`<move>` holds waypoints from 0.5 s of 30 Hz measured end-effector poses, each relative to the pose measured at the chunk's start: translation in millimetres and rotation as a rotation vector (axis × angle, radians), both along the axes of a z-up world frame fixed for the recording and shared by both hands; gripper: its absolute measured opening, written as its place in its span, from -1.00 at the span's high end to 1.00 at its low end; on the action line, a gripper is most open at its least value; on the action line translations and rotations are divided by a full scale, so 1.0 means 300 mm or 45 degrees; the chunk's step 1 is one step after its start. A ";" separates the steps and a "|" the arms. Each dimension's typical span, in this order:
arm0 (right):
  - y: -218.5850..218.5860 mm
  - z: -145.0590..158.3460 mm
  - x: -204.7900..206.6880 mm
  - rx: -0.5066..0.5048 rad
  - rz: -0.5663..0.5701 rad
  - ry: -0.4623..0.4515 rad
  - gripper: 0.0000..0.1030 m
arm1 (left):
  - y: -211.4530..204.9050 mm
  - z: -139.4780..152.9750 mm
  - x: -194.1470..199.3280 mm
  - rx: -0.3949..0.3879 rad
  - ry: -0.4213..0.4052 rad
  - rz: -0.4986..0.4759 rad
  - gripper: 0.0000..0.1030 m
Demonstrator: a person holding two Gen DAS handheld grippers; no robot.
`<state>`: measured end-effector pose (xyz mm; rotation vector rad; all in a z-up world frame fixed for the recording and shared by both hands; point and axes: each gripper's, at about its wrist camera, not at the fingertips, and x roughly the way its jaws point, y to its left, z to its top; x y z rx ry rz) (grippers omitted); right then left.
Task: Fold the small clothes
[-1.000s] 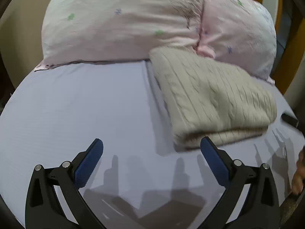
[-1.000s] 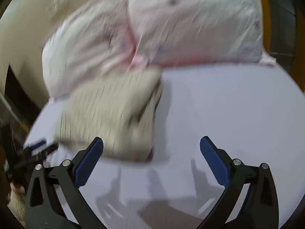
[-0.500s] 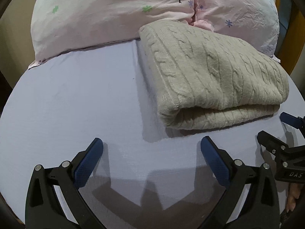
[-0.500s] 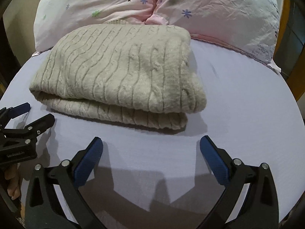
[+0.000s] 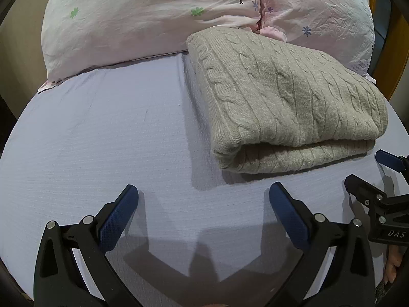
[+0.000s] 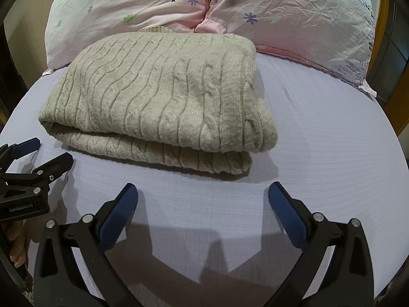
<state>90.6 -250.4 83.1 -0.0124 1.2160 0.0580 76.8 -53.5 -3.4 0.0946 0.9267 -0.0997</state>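
A beige cable-knit sweater (image 5: pixel 286 102) lies folded in a neat stack on the lavender bed sheet (image 5: pixel 102 140), its far edge against the pillows. It also shows in the right wrist view (image 6: pixel 163 97). My left gripper (image 5: pixel 203 199) is open and empty, above the sheet in front of the sweater's left corner. My right gripper (image 6: pixel 202 199) is open and empty, above the sheet just in front of the sweater's near folded edge. Each gripper shows at the edge of the other's view, the right one (image 5: pixel 368 176) and the left one (image 6: pixel 43 153).
Two pink floral pillows (image 5: pixel 158 18) (image 6: pixel 294 15) lie along the head of the bed behind the sweater. A wooden frame (image 5: pixel 393 48) shows at the far right. The sheet (image 6: pixel 332 133) stretches to both sides of the sweater.
Both views swung fast a second ago and are now steady. The sweater sits closer and larger in both views, and both grippers stay open.
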 end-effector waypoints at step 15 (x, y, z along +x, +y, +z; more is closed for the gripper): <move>0.003 -0.001 -0.001 0.000 -0.001 0.000 -0.97 | -0.001 0.001 0.002 0.000 0.000 0.000 -0.97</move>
